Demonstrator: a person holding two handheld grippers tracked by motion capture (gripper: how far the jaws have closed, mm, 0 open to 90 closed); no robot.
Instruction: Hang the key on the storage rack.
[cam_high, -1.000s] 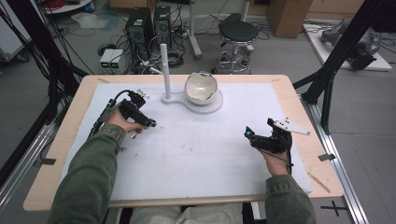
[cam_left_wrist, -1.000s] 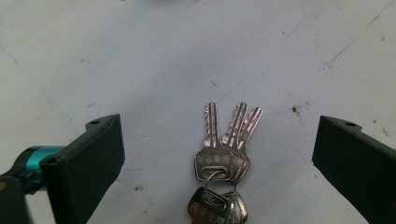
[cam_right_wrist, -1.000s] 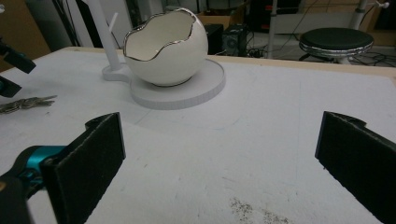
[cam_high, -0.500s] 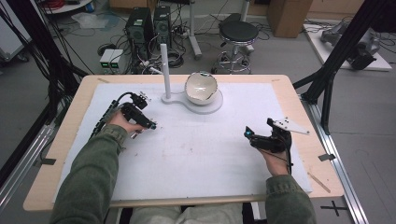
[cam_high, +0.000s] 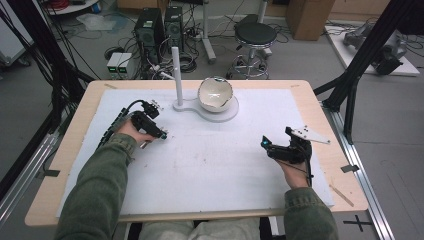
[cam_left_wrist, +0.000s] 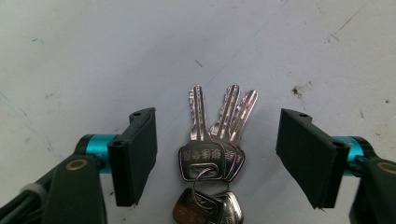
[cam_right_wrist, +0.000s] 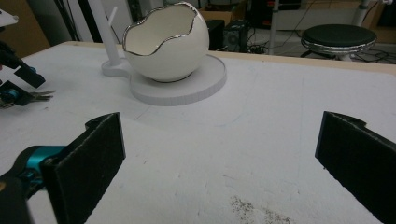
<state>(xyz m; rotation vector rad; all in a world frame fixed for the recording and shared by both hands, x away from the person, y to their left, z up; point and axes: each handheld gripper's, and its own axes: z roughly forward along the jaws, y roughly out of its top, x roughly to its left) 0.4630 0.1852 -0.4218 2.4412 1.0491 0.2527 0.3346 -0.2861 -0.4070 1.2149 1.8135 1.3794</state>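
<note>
A bunch of silver keys (cam_left_wrist: 212, 140) on a ring lies flat on the white mat. My left gripper (cam_left_wrist: 217, 135) points down over it, one jaw on each side. Its jaws have just been closing, but a gap still shows between each pad and the keys, so it is open. In the high view the left gripper (cam_high: 159, 132) sits at the mat's left. My right gripper (cam_high: 267, 145) rests at the right, open and holding nothing. In the right gripper view its jaws (cam_right_wrist: 219, 154) stand wide, and the keys (cam_right_wrist: 39, 95) lie far to the left.
A white egg-shaped bowl (cam_high: 215, 94) with a silver rim sits on a round white base (cam_high: 227, 114). An upright white post (cam_high: 177, 70) stands beside it at the table's back. The wooden table edge (cam_high: 75, 150) frames the mat.
Both hands have kept their places on the mat. No other difference can be made out from the high view.
</note>
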